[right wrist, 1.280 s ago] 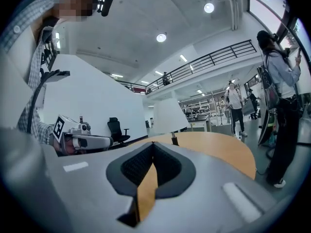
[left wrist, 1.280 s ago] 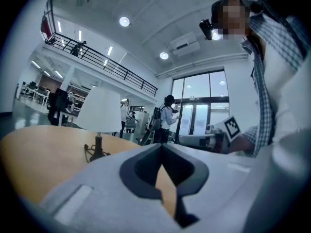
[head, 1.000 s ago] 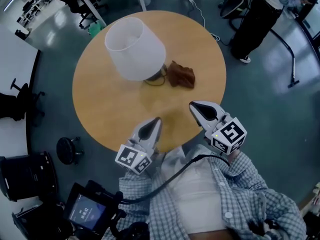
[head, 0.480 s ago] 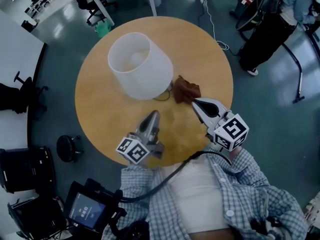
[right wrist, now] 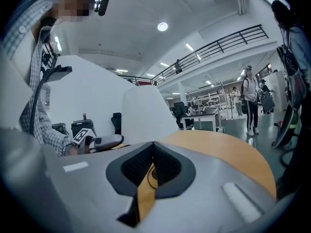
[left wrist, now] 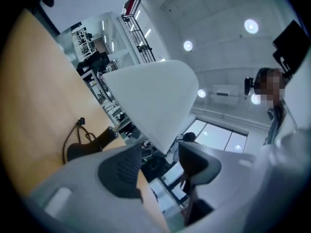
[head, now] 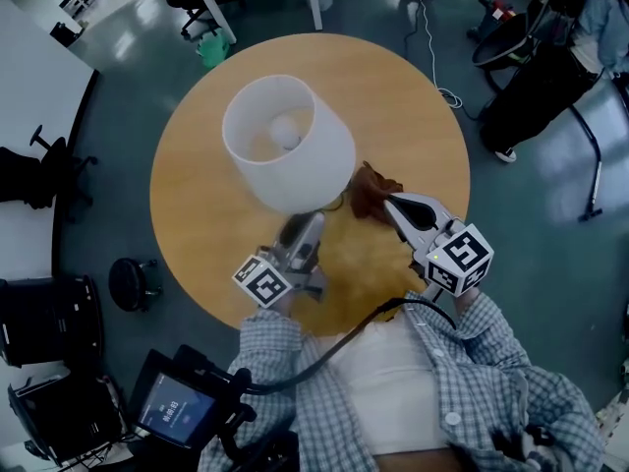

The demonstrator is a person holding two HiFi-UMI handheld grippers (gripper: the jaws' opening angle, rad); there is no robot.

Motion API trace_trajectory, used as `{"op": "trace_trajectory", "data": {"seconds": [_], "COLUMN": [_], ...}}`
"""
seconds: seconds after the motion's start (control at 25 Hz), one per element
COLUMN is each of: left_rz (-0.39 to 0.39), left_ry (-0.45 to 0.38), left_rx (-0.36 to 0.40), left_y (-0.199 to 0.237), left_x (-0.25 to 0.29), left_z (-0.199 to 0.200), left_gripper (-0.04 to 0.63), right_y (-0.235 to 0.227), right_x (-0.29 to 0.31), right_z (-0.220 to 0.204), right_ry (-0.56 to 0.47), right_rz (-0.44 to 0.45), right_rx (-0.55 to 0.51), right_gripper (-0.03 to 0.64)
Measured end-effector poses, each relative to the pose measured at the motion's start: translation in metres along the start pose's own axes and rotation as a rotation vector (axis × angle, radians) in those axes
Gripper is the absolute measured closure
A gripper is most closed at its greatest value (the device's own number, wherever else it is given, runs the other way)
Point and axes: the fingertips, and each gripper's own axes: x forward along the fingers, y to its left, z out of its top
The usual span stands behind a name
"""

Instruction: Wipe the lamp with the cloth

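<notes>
The lamp (head: 288,144) stands about the middle of the round wooden table (head: 197,195), and its wide white shade hides most of its foot from above. The brown cloth (head: 369,187) lies crumpled on the table just beside the lamp's foot, on the side towards the table's right edge.

The person stands at the near edge with a gripper in each hand. The left gripper (head: 307,222) reaches in low under the near rim of the shade. Its jaws have just been opening and now stand apart with nothing pinched in them. In the left gripper view the shade's lower rim (left wrist: 165,147) shows in line with the gap, beyond the tips, and the dark foot (left wrist: 80,149) and its looped cord (left wrist: 73,130) sit off to one side.

The right gripper (head: 391,202) has its jaws pressed together and empty. Its tip is at the near edge of the cloth, though I cannot tell whether it touches.
</notes>
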Motion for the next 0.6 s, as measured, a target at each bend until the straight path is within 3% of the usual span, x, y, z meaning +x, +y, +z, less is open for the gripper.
{"op": "trace_trajectory", "data": {"seconds": [0.12,0.32,0.48,0.6], "left_rz": [-0.036,-0.014,-0.011,-0.007], "left_ry": [-0.048,-0.130,-0.159,-0.170], "left_rx": [-0.033,-0.056,-0.066,-0.069], "left_y": [-0.009,-0.009,-0.009,-0.009], "left_x": [0.005,0.010,0.013,0.011], "left_z": [0.007,0.019,0.019,0.018], "left_gripper": [0.362,0.393,0.400,0.408], "right_y": [-0.005,-0.027,-0.057,-0.066], "right_x": [0.007,0.018,0.031,0.043], "right_z": [-0.012,-0.022,-0.050,-0.085], "right_ry": [0.034,0.033,0.148,0.280], "right_rz": [0.010,-0.041,-0.089,-0.074], "right_rx": [0.012,-0.004,-0.062,-0.123], "right_gripper": [0.614,0.614,0.617,0.497]}}
